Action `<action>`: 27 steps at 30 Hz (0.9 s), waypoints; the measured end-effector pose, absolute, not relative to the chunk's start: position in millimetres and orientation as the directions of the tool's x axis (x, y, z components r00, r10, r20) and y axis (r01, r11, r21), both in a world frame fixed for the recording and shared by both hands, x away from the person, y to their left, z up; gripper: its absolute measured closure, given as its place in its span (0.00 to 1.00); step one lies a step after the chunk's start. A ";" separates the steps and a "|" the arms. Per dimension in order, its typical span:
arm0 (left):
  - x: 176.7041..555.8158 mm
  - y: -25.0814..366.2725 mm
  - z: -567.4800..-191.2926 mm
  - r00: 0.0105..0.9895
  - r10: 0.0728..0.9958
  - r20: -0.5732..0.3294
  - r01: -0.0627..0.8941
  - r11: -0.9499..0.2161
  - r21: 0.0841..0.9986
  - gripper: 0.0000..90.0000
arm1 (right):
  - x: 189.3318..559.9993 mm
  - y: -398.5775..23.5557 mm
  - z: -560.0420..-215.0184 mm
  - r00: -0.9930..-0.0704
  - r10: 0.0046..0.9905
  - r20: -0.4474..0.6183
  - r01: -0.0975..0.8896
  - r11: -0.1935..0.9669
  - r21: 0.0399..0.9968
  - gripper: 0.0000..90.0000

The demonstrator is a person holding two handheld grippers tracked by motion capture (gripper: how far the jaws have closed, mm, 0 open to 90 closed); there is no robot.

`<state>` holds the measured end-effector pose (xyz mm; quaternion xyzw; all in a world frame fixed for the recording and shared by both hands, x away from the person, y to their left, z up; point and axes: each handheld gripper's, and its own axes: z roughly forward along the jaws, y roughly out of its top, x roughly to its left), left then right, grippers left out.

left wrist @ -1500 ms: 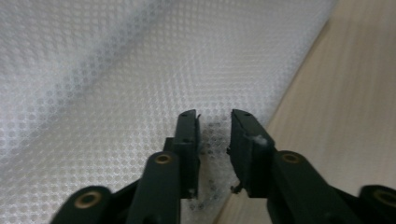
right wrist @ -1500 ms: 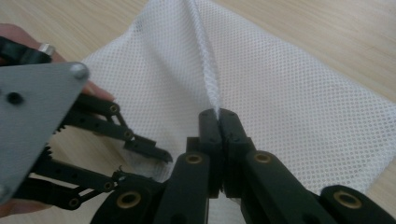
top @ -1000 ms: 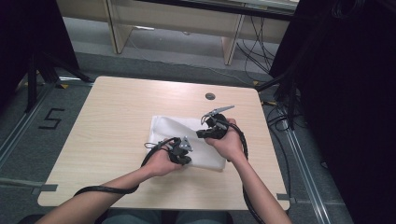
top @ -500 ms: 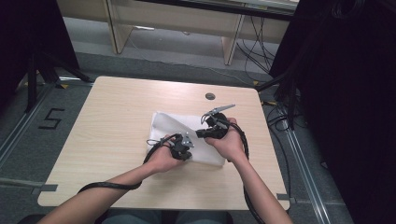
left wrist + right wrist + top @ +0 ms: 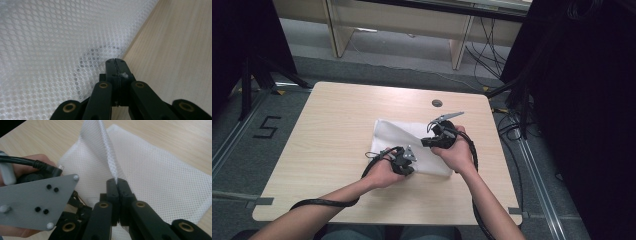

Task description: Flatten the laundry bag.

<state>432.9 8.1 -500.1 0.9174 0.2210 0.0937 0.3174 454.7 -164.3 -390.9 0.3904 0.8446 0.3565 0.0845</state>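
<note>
A white mesh bag (image 5: 404, 136) lies flat on the middle of the light wooden table (image 5: 337, 115). My left gripper (image 5: 411, 166) sits at the bag's near edge, jaws shut, and in the left gripper view its tip (image 5: 115, 61) pinches the mesh (image 5: 50, 37) at the border with the wood (image 5: 180, 50). My right gripper (image 5: 427, 142) is at the bag's right side. In the right gripper view its shut jaws (image 5: 116, 180) hold a raised fold of the mesh (image 5: 107, 147), which stands above the flat part (image 5: 162, 170). The left gripper's grey plate (image 5: 37, 202) is close beside it.
A round cable hole (image 5: 437, 103) sits near the table's far edge. Beyond the table are wooden desk legs (image 5: 459, 42) and loose cables (image 5: 484, 55) on the floor. A taped "5" (image 5: 267, 127) marks the floor at the left, beside a black stand (image 5: 247, 75).
The right gripper has edged slightly toward the left one with the mesh fold in it. The left hand has kept still.
</note>
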 end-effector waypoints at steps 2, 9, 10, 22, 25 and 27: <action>434.0 7.3 -500.4 0.882 0.471 0.026 0.353 -0.696 0.625 1.00 | 452.1 -163.0 -388.8 -0.665 0.728 0.166 0.629 0.426 0.651 1.00; 442.0 6.4 -499.6 0.871 0.491 0.035 0.366 -0.694 0.620 1.00 | 452.3 -162.6 -388.2 -0.681 0.715 0.157 0.598 0.420 0.682 1.00; 442.9 6.4 -499.6 0.871 0.490 0.042 0.361 -0.696 0.621 1.00 | 451.7 -163.4 -386.6 -0.686 0.710 0.159 0.604 0.434 0.668 1.00; 450.9 7.4 -501.2 0.854 0.519 0.046 0.375 -0.673 0.638 0.99 | 448.9 -162.4 -385.0 -0.675 0.717 0.174 0.626 0.431 0.650 1.00; 453.1 10.7 -498.9 0.874 0.483 0.051 0.358 -0.713 0.603 0.98 | 447.1 -161.2 -384.5 -0.672 0.721 0.166 0.626 0.434 0.648 1.00; 450.1 10.7 -500.5 0.850 0.525 0.045 0.377 -0.666 0.644 0.98 | 446.4 -160.8 -384.9 -0.663 0.725 0.185 0.639 0.421 0.644 1.00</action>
